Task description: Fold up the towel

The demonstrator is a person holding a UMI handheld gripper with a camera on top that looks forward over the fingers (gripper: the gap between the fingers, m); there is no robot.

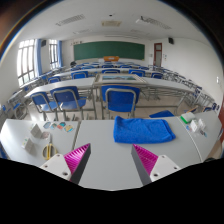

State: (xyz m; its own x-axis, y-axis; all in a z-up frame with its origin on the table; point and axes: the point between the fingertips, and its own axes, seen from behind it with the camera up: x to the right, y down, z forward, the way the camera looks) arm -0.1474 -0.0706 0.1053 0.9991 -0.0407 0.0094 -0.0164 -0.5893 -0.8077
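Observation:
A blue towel [143, 129] lies bunched on the grey table [105, 135], just ahead of my right finger. My gripper [112, 160] hangs above the table's near part, short of the towel. Its fingers [76, 159] with magenta pads stand wide apart and hold nothing. Bare table shows between them.
Small items [55, 127] lie on the table to the left of the fingers, and a white and green object [191, 122] lies right of the towel. Blue chairs [120, 99] and rows of desks stand beyond the table. A green chalkboard [108, 50] is on the far wall.

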